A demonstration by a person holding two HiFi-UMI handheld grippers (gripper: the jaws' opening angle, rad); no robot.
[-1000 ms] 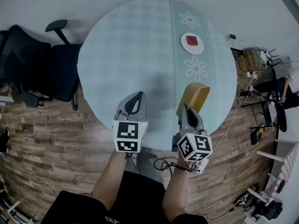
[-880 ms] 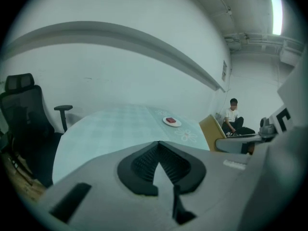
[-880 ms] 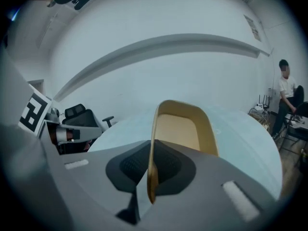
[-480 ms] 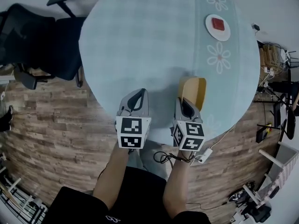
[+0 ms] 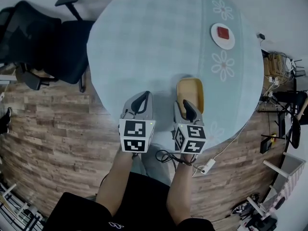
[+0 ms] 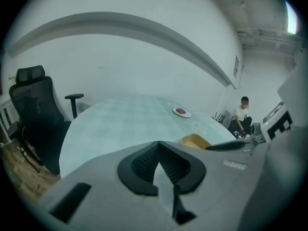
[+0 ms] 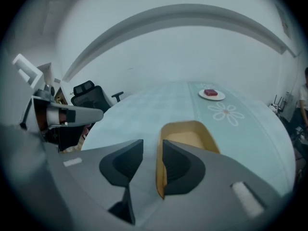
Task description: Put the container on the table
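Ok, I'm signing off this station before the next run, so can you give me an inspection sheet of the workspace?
Surface: round table, pale checked top with a flower stripe.
Job's things: yellow container stands upright on the table, near its front edge.
Clutter: white plate with a red item, on the far side.
Grippers: left claw shut, empty; right claw opening, with the container's near wall between its jaws.
Cables: black cable looped under the right claw; white plug block on the floor.
Surroundings: wood floor, black office chair at the left, a seated person beyond the table.
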